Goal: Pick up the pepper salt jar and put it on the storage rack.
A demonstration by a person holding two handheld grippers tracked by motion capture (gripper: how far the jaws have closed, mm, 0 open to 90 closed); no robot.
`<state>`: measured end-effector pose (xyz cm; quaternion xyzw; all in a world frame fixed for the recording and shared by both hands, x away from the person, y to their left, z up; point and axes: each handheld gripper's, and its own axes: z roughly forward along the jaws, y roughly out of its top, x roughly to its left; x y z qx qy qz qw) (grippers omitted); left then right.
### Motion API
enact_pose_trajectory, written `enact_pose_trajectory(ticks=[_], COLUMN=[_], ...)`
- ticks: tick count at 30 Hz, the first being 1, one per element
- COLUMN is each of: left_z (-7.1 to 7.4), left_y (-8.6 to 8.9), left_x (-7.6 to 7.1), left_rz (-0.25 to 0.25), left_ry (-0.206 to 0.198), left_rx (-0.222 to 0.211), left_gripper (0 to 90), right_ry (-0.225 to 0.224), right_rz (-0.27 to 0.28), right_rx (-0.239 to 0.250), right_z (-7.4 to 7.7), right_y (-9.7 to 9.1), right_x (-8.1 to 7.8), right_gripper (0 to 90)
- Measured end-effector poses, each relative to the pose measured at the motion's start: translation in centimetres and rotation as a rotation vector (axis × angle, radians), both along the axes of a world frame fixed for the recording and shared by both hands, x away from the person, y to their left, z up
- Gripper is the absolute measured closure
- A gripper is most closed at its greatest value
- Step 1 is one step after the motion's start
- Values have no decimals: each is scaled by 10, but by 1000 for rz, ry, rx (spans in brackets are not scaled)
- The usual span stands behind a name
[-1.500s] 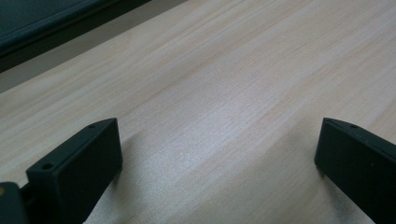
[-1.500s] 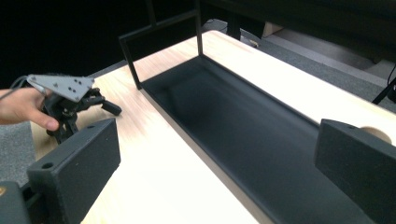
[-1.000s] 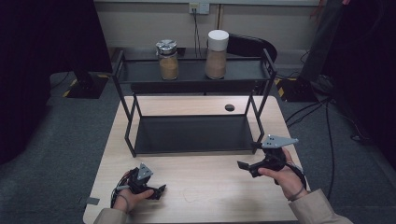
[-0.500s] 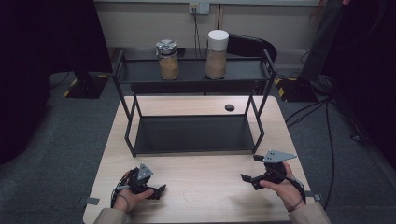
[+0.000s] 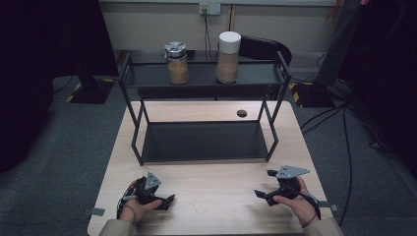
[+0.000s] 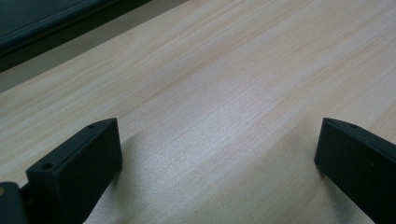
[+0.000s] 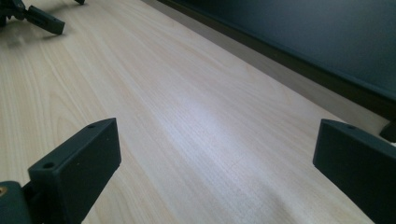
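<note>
A black two-tier metal rack [image 5: 204,147] stands on the wooden table [image 5: 211,206]. On its top shelf sit a glass jar with a metal lid [image 5: 176,63] and a taller jar with a white lid [image 5: 228,57], both holding brown contents. My left gripper [image 5: 166,201] rests low near the table's front left, open, with bare wood between its jaws [image 6: 219,154]. My right gripper [image 5: 260,195] is held at the front right, open and holding nothing [image 7: 215,154]. The right gripper view shows the left gripper's jaw [image 7: 44,21] far off.
A small dark hole [image 5: 241,113] marks the tabletop behind the rack's lower shelf. The rack's lower shelf edge [image 7: 299,51] runs close past the right gripper. Grey carpet [image 5: 78,137] surrounds the table, with cables [image 5: 339,113] on the right.
My right gripper has come down and back toward the table's front edge. The left gripper has stayed in place.
</note>
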<state>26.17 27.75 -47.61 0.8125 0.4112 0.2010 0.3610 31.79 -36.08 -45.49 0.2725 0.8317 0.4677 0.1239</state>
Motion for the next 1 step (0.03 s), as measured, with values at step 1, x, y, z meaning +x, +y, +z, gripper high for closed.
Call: enact_pose_trajectory(ticks=[1], left_z=[0], left_y=[0], left_x=[0], left_rz=[1], left_ry=[0], left_rx=[-1], left_gripper=[0], right_ry=[3], right_rz=[2], right_rx=[-2], right_z=[-1], right_y=[0], right_x=[0], right_gripper=[0])
